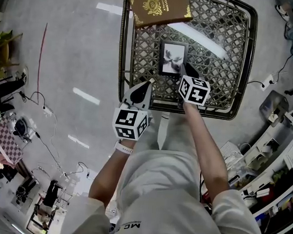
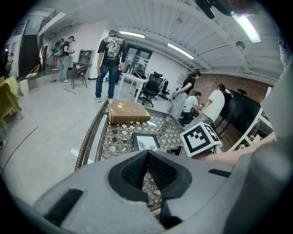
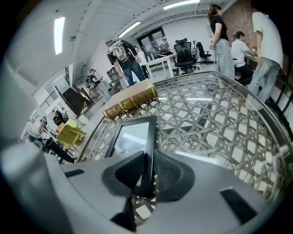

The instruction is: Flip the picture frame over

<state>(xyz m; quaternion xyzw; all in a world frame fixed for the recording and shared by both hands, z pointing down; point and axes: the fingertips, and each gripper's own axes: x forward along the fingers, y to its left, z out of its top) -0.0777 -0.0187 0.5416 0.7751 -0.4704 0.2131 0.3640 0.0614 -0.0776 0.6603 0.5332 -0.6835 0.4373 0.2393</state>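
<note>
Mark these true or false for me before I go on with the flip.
1. The black rectangular picture frame lies picture-side up. True.
2. The right claw is empty. False: its jaws grip the frame's edge.
3. The brown hardcover book rests on the frame. False: it lies apart, at the far corner of the glass-topped wicker table.
4. The left claw holds nothing. True.

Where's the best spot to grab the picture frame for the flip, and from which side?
Take the picture frame by its right rail near the front corner, coming from the near side. It lies flat, face up, so only the thin raised border offers a pinch. The right gripper is clamped there.
</note>
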